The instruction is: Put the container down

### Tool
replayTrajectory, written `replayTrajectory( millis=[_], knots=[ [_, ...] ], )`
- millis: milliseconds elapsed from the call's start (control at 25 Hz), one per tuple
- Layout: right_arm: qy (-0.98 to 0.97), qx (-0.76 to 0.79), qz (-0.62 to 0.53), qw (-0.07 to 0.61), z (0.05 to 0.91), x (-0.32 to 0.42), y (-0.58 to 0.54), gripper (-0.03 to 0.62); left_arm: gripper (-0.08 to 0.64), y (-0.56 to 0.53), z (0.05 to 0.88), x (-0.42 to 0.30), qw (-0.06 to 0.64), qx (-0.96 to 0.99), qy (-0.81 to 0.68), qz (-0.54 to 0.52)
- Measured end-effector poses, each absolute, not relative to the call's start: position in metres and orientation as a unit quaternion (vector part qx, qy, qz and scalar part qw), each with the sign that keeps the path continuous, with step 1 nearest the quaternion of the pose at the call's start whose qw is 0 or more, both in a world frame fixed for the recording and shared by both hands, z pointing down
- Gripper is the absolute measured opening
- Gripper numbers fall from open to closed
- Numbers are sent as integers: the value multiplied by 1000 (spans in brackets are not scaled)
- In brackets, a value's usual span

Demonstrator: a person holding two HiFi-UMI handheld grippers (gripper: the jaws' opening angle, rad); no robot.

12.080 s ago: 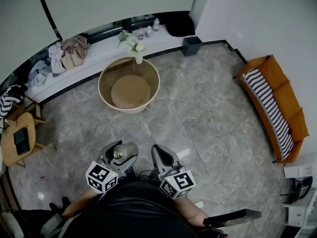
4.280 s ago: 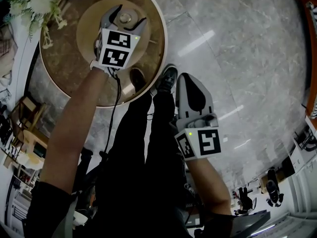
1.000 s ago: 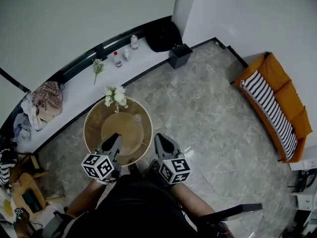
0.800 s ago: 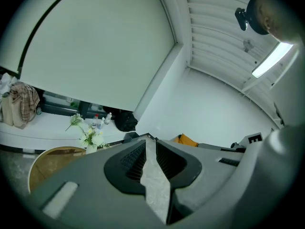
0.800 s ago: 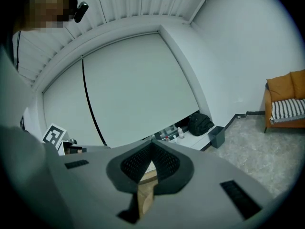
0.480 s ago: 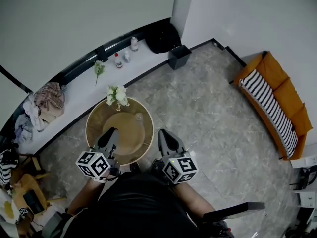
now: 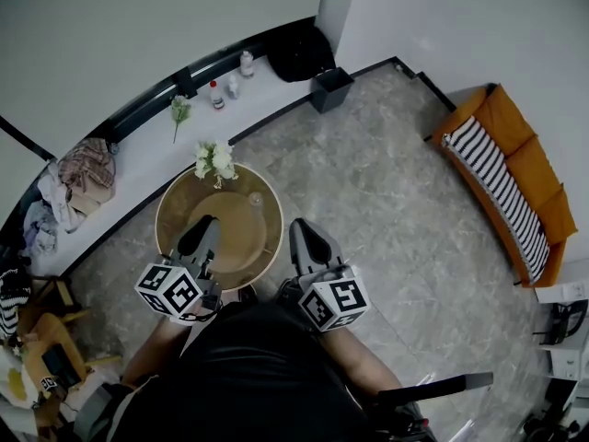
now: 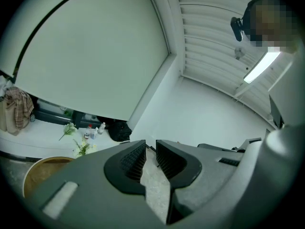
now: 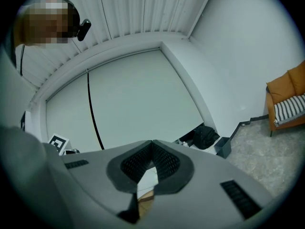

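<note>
Container (image 7: 255, 199) stands upright on the round counter (image 7: 164, 205). Left gripper (image 7: 204, 222) and right gripper (image 7: 300, 225) are clenched, empty. Risk: a careless left sweep topples it.

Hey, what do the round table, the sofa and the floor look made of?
Round table: probably wood or veneer, tan, matt; no grain visible. Sofa: orange upholstery, fabric or leather unclear. Floor: polished stone or stone-look tile, grey veining, slight sheen.

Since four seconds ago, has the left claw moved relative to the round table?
Yes. The left claw has drawn back from the middle of the round table toward its near edge.
</note>
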State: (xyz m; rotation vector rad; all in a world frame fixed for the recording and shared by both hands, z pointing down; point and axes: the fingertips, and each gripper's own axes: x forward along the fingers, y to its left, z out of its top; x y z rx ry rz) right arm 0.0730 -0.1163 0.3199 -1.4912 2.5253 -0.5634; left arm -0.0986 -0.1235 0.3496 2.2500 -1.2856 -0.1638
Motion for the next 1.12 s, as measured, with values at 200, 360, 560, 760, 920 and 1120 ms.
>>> replayTrajectory(
  millis=[200,360,560,760,920,1120],
  knots=[
    [845,-498,-178,78,315,74,-111,6,71,-118,348,-91,270,838,-470,-55],
    [849,-494,-174,75,313,72,-108,6,71,-116,348,-91,272,837,-471,-53],
    [852,-488,-171,76,311,68,-107,6,71,-115,350,-92,275,836,-472,-51],
    [853,-487,-171,75,310,66,-107,6,71,-114,353,-94,278,834,-474,-50],
    [854,-485,-170,77,310,66,-107,6,71,-115,354,-94,280,833,-474,-48],
    [855,-485,-169,78,309,65,-107,6,71,-115,353,-93,279,835,-472,-47]
  ],
)
